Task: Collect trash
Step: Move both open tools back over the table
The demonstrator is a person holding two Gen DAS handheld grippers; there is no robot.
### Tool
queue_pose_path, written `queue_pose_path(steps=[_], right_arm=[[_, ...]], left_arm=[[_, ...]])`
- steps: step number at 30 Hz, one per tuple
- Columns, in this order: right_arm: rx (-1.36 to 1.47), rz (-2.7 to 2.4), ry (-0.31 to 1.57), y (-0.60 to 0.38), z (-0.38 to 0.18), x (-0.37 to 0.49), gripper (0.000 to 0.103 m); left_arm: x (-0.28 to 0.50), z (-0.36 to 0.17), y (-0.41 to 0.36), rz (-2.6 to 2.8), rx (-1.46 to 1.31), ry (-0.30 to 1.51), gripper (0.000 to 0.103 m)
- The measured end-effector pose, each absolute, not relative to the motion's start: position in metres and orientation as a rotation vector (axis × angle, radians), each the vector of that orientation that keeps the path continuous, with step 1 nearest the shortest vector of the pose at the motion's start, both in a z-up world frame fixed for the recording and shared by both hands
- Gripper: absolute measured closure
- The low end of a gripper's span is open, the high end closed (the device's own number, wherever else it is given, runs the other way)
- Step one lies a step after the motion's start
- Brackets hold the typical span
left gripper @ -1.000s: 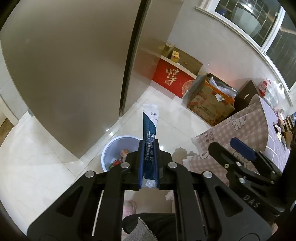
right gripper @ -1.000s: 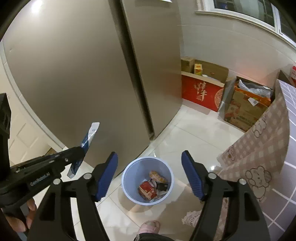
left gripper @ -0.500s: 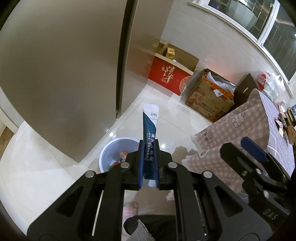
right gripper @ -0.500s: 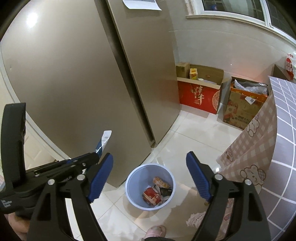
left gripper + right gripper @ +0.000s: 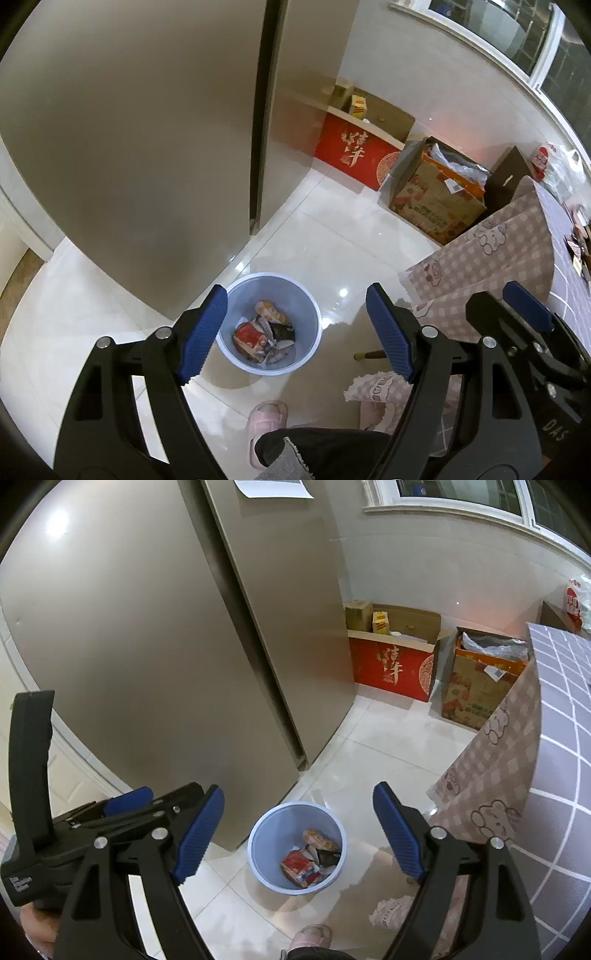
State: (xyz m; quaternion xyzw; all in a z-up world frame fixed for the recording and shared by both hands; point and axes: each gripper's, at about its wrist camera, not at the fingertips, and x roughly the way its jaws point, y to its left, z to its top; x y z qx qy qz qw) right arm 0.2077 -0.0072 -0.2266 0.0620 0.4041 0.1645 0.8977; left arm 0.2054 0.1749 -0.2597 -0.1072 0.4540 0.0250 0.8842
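L gripper (image 5: 295,332): jaws opening, nothing between pads, poised above bin (image 5: 236,354). R gripper (image 5: 297,836): spread wide, empty. Wrappers (image 5: 264,338) lie in bin on floor beside fridge (image 5: 129,147). Drop judged done; more trash likely left on table (image 5: 565,709).

The floor (image 5: 314,243) is glossy pale tile that mirrors the lights. The fridge doors (image 5: 140,129) have a smooth, satin metallic sheen. The waste bin (image 5: 310,317) is smooth light-blue plastic, holding shiny printed wrappers (image 5: 258,334). The tablecloth (image 5: 517,236) looks like a soft checked cloth. The left gripper (image 5: 297,336) has matt black plastic arms and ribbed blue pads (image 5: 205,332). The boxes (image 5: 436,203) by the wall are matt cardboard.
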Motion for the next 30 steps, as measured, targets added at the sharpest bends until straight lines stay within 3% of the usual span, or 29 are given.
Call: queue_pose_path(steps=[15,30], right_arm=[[0.171,0.287,0.758,-0.073,-0.179,0.178,0.02],[0.24,0.003,0.719,-0.266,-0.152,0.134,0.02]], left_arm=[[0.182,-0.202,0.112,-0.055,-0.152,0.849,0.027],[0.186,-0.169,-0.07,-0.354,0.04,0.82,0.022]])
